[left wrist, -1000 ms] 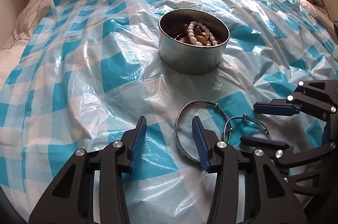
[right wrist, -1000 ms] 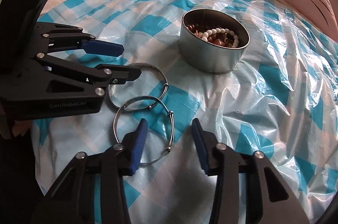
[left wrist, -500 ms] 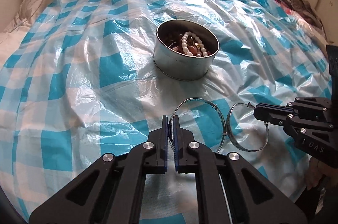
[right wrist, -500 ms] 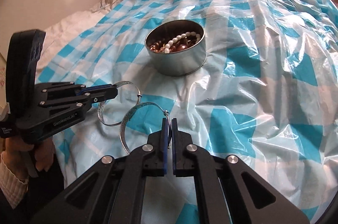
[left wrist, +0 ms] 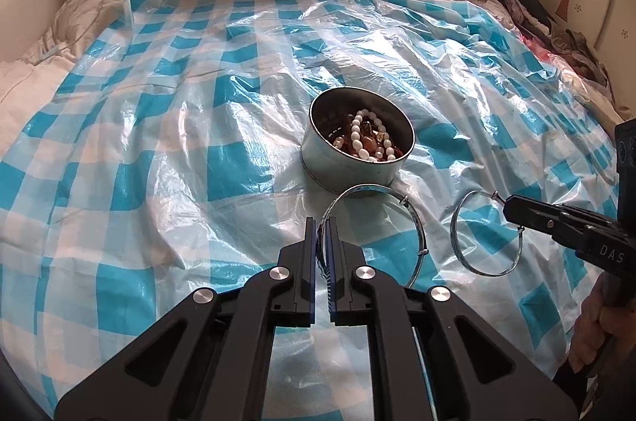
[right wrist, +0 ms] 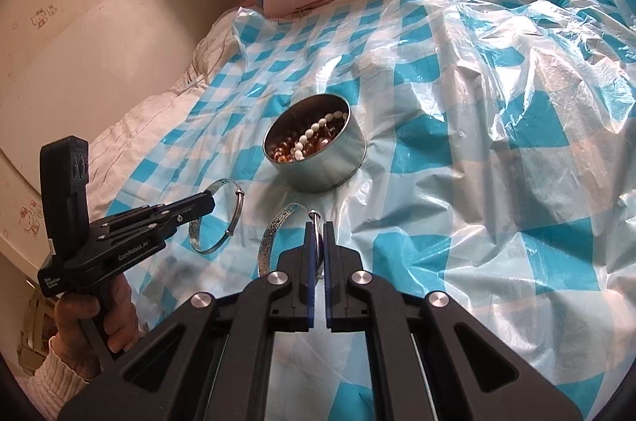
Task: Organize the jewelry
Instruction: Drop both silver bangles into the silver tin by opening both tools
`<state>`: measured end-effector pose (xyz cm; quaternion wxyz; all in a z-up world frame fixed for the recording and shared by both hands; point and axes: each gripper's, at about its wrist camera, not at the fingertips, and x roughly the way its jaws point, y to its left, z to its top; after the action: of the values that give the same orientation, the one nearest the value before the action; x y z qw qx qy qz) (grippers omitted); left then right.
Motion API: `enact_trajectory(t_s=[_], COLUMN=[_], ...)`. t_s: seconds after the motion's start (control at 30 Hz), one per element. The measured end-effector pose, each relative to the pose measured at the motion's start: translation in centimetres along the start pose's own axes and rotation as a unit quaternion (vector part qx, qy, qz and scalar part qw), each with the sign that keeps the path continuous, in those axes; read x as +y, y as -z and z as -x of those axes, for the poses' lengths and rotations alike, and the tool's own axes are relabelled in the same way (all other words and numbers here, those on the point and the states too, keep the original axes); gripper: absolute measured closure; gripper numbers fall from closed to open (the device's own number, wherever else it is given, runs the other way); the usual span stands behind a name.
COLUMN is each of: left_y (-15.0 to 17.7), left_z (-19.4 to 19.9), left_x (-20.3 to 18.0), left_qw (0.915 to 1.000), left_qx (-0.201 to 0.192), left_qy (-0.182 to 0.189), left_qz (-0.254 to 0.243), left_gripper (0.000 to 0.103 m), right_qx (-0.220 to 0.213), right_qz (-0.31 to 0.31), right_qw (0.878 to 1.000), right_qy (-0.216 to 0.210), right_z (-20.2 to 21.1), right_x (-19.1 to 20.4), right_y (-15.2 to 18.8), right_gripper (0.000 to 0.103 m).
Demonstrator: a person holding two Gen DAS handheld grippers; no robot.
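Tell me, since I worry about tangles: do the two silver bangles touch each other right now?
Apart. The left wrist view shows checked sheet between the left bangle and the right bangle; the right wrist view shows that gap too.

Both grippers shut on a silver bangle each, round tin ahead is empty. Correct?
Not quite. The tin is not empty: the left wrist view shows beads inside. The rest holds: left gripper and right gripper each clamp a silver bangle.
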<state>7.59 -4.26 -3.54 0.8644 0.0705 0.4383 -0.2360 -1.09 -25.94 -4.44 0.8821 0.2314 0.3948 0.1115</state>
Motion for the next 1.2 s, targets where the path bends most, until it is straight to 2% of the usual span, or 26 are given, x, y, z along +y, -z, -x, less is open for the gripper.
enact_trajectory(t_s=[0.47,0.77,0.9,1.07,1.2], left_y=[-3.1,-4.9,-6.3,-7.3,-6.9], left_z=[-2.1,-4.6,-6.4,-7.2,-6.2], left_x=[-1.6,-2.2,-2.1,-1.1,1.5], left_qw=[0.9998,0.9998,0.9999,0.9997,0.9983], left_qx=[-0.010,-0.009,0.001,0.000,-0.010], left_qy=[-0.008,-0.010,0.003,0.016,0.006], left_qz=[-0.014,-0.016,-0.011,0.018,0.057], left_gripper=[0.099,0.099,0.098,0.096,0.091], right_qx=[-0.049,-0.063,-0.066,-0.066,-0.057], right_qz=[-0.021,-0.011,-0.003,0.001,-0.005], right_qw=[0.998,0.998,0.998,0.998,0.998], right_qy=[-0.028,-0.018,-0.008,-0.006,-0.020], right_z=[0.4,-0.4,-1.0,-2.2,-3.9], right_x=[-0.5,-0.5,-0.3,0.2,0.5], right_y=[-4.5,-6.8,-8.0,-9.2,-9.6], right_gripper=[0.099,0.099,0.099,0.099,0.099])
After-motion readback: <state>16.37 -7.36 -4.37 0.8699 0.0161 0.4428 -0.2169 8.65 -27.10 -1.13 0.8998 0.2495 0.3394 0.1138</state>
